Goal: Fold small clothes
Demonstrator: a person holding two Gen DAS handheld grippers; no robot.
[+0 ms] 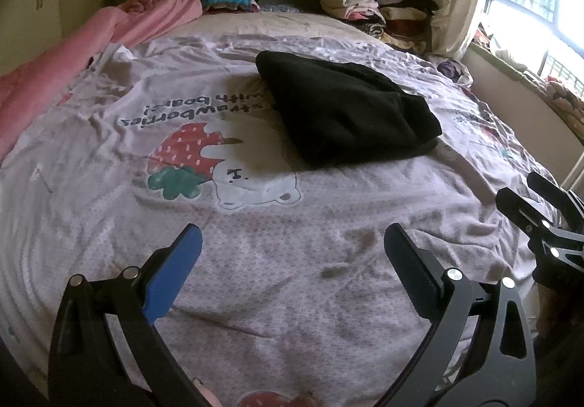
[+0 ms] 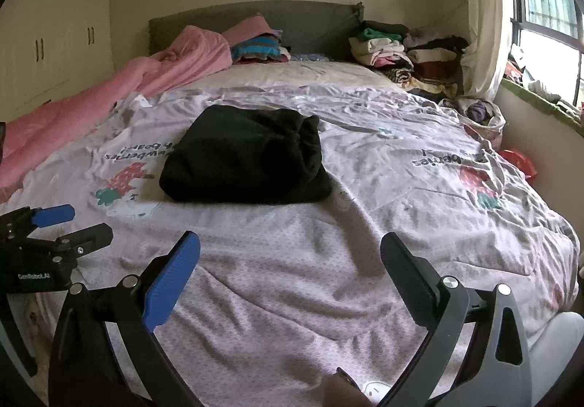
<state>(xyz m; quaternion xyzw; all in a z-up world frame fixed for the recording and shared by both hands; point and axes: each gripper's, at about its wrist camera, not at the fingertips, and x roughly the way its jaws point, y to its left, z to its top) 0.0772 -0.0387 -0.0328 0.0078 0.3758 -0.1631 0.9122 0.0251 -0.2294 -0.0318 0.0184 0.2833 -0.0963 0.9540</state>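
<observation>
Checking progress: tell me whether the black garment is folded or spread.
Folded. The black garment lies as a compact, thick bundle with layered edges on the bedsheet, not spread flat.

Under my fingers is the bed (image 2: 292,279), spread with a wrinkled pale lilac bedsheet (image 1: 255,297) printed with strawberries, a white bear and lettering. My landmark is the black folded garment (image 1: 343,108), which lies flat on the sheet near the middle. Left of it, a pink quilt (image 1: 73,42) runs bunched along the bed's edge up to the grey headboard (image 2: 255,20). Beyond the garment, against the headboard, sit a striped blue bundle (image 2: 255,51) and, further right, a stack of folded clothes (image 2: 398,53). Right of the garment, near the window side, a small crumpled heap of fabric (image 2: 478,113) rests on the sheet.
</observation>
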